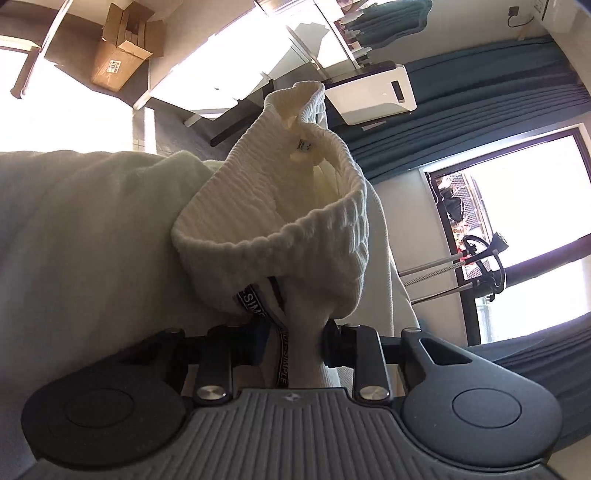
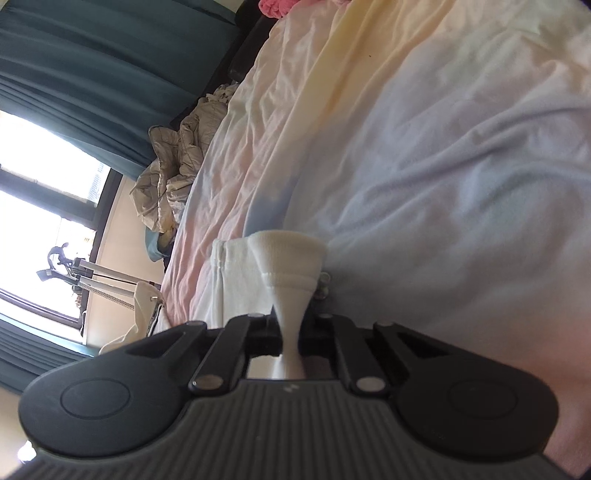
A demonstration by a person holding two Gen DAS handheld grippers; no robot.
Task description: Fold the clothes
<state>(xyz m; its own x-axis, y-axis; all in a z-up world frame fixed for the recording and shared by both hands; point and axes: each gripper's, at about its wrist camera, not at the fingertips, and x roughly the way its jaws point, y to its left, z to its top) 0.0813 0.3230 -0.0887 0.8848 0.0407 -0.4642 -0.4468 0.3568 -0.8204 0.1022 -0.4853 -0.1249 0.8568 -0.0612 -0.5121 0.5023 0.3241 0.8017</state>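
A cream-white knit garment (image 1: 273,206) with a ribbed elastic waistband fills the left wrist view, its band standing open like a ring. My left gripper (image 1: 291,339) is shut on a bunched fold of it, beside a black-and-white printed drawstring (image 1: 255,302). In the right wrist view my right gripper (image 2: 291,339) is shut on a thin pinch of the same white fabric, where a ribbed cuff (image 2: 288,258) fans out above the jaws. The rest of the cloth (image 2: 229,288) lies on the pastel bed sheet (image 2: 424,147).
A crumpled beige quilt (image 2: 173,177) lies at the bed's far edge and something pink (image 2: 277,7) at the top. Teal curtains (image 1: 480,85) frame a bright window (image 1: 532,206). A cardboard box (image 1: 118,55) and a white appliance (image 1: 373,92) stand on the floor.
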